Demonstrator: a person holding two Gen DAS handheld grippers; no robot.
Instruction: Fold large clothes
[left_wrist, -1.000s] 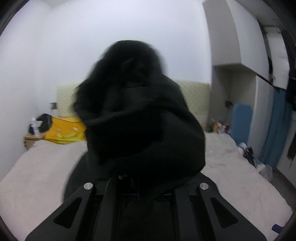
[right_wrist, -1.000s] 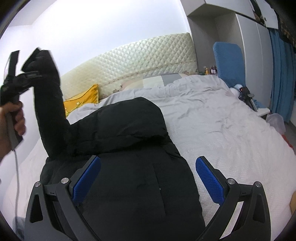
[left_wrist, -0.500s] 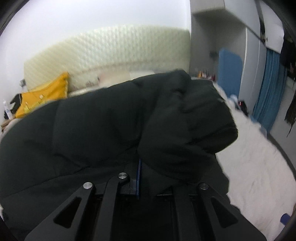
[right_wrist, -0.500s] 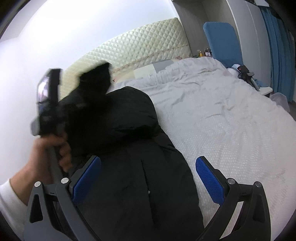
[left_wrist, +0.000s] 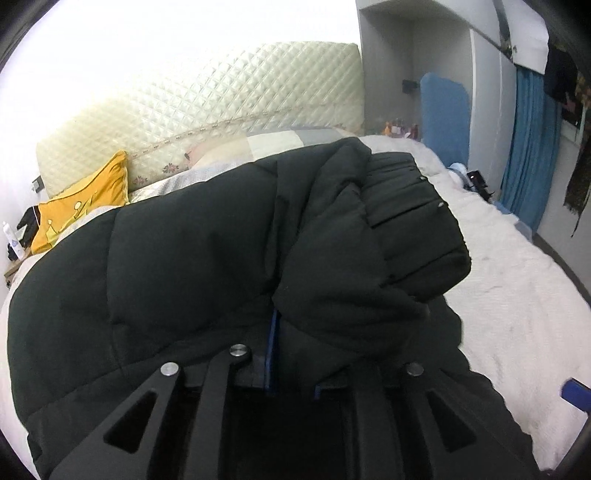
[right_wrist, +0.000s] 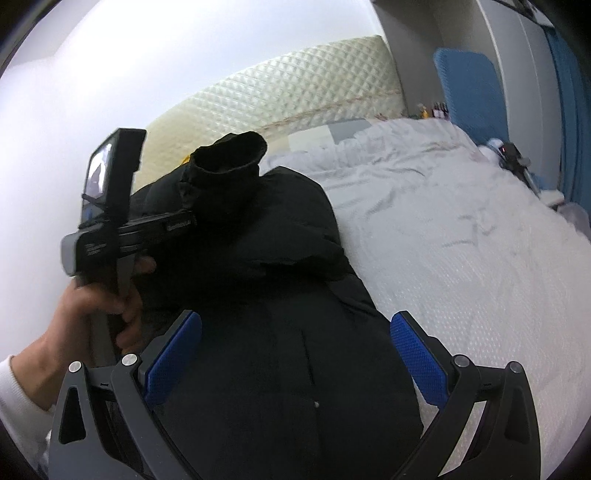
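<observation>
Black padded jacket (right_wrist: 280, 332) lying on the bed (right_wrist: 461, 258), sleeve (left_wrist: 369, 236) now swung down from its raised position across the body toward 1 o'clock. Left hand-held gripper (left_wrist: 291, 369), jaws just easing apart, cuff fabric between them; right hand-held gripper (right_wrist: 295, 354) spread wide, empty. Sleeve fold nearly placed.

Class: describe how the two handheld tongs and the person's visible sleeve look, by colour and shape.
The right tongs have dark grey arms with silver bolts and blue textured pads. The left tongs are black with a grey block, small white lettering and a boxy camera on top. The sleeve is white.
</observation>
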